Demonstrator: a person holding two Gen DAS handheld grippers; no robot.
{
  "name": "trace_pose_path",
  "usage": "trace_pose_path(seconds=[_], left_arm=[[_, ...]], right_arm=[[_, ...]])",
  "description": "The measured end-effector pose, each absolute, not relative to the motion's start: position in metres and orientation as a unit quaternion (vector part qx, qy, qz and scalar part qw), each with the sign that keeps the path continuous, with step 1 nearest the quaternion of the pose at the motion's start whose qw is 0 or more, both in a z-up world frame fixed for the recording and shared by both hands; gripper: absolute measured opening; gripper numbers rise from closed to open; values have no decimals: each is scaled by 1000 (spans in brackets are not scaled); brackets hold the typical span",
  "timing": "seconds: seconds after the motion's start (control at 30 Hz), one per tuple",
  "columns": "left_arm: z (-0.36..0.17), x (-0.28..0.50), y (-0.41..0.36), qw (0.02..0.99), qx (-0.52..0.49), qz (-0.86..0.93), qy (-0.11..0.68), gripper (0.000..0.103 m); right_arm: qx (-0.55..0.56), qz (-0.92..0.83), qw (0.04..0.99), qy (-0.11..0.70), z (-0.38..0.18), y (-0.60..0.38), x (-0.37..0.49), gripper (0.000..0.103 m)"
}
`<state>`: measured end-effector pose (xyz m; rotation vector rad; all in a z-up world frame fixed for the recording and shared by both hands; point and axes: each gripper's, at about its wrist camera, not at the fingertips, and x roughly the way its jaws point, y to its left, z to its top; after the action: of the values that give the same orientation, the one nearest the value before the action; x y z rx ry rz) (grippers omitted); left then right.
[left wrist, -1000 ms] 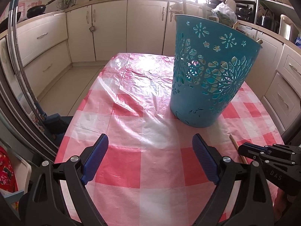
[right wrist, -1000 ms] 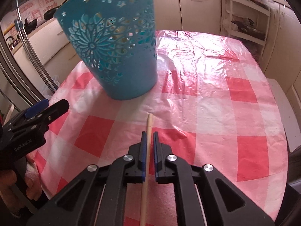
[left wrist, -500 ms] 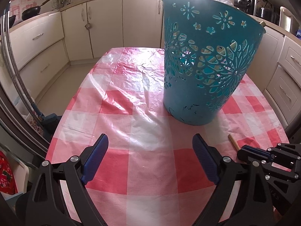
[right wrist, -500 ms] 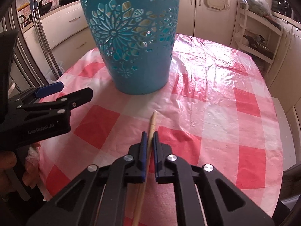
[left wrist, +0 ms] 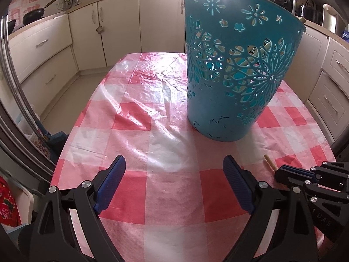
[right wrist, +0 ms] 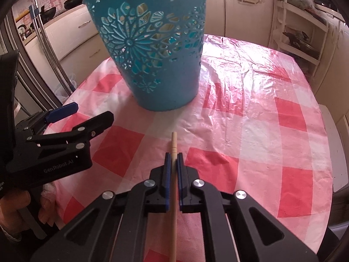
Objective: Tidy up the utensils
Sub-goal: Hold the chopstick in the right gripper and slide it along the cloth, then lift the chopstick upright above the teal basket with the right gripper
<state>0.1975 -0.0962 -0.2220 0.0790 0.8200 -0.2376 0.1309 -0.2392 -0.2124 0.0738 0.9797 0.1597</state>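
"GenRobot.AI" on left claw (right wrist: 85, 118) body.

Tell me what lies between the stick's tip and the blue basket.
Only bare checked cloth lies between the stick and the basket, as the right wrist view shows.

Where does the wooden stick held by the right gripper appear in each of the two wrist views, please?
Left wrist view: only the tip of the wooden stick shows, at lower right, poking out of the right gripper.
Right wrist view: the stick runs up the lower centre, clamped between the blue pads, its tip pointing at the basket.
Shared landmark: the blue cut-out basket standing on the red checked tablecloth, just beyond the stick's tip.
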Motion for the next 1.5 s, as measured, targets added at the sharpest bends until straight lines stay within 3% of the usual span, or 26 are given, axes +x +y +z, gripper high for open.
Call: trace_pose_path(seconds=[0.17,0.77,1.5], left_arm=[[-223,196,-102,909,57,-117,397,87],[-225,197,-103,906,56,-117,402,87],[-226,200,-94,906,29,-118,405,87]], right_arm=[[-2,80,880,468,-212,-231,131,7],[187,134,893,388,-160,-266,106,6],[176,163,923,302,-100,-261,95,6]])
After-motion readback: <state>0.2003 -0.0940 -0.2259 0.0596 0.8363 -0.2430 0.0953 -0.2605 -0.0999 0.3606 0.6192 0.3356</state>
